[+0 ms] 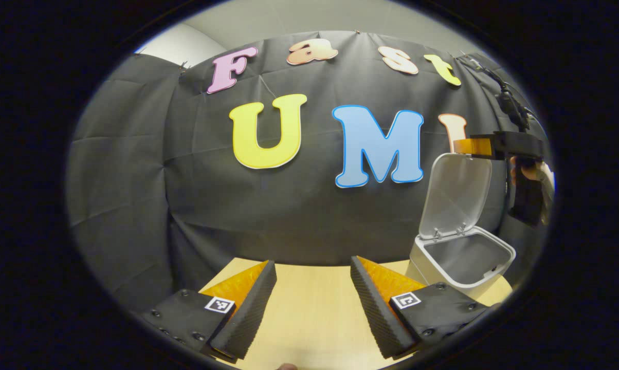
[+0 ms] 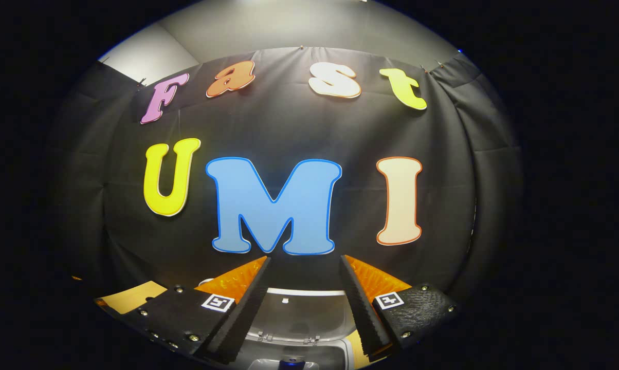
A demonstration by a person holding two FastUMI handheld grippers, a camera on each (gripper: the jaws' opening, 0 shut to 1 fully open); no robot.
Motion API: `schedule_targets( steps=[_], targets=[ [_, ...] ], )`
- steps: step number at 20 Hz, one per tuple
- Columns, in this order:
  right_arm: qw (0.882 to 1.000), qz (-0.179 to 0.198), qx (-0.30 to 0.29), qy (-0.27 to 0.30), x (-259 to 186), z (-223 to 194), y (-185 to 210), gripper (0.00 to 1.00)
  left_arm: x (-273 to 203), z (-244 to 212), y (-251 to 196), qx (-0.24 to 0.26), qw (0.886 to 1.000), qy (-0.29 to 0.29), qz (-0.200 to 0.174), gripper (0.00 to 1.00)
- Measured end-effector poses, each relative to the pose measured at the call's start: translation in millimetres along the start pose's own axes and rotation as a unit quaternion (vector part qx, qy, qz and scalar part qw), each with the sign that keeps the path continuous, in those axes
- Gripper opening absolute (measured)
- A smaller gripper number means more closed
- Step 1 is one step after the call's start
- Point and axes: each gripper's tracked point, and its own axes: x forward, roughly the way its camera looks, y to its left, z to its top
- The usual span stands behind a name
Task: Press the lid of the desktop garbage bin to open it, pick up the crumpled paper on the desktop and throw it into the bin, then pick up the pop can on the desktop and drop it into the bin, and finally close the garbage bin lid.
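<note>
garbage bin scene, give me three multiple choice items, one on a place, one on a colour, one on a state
1. In the left gripper view, the garbage bin stands:
A. right of the left gripper
B. left of it
C. between its fingers

2. The bin's colour:
A. blue
B. white
C. red

3. The lid is:
A. shut
B. off, lying on the table
C. raised, hinged open

Key: 1 A, the bin sits at the right table edge. 2 B, body and lid are white. 3 C, the lid stands upright behind the opening.

garbage bin [image 1: 461, 259]: white, rectangular | state: open | lid [image 1: 456, 192]: hinged upright at rear | position: on table [image 1: 309, 303], right side
</note>
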Motion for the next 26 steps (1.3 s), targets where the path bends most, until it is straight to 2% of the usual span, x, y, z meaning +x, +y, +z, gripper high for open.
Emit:
schedule_targets(
  steps=[7, 10, 11, 18, 19, 20, 26],
  targets=[
    [1.0, 0.004, 0.0, 0.023, -27, -9, 2, 0.85, -5, 3, -10, -0.002, 1.0, -0.005, -0.013, 0.99],
    [1.0, 0.007, 0.004, 0.03, -39, -15, 4, 0.85, -8, 4, -14, -0.002, 1.0, -0.007, -0.018, 0.9],
    [0.999, 0.008, 0.005, 0.034, -43, -16, 4, 0.85, -9, 5, -16, -0.002, 1.0, -0.007, -0.02, 0.95],
    [0.998, 0.012, 0.02, 0.065, -74, -38, 6, 0.85, -16, 8, -25, 0.0, 0.999, -0.012, -0.035, 0.95],
    [0.997, 0.012, 0.022, 0.068, -77, -41, 7, 0.85, -17, 8, -26, 0.0, 0.999, -0.012, -0.037, 0.99],
    [0.997, 0.013, 0.024, 0.072, -81, -46, 8, 0.85, -18, 8, -28, 0.0, 0.999, -0.013, -0.039, 0.99],
    [0.993, 0.018, 0.02, 0.119, -100, -85, 15, 0.85, -20, 9, -35, -0.001, 0.999, -0.014, -0.049, 0.99]
  ],
)
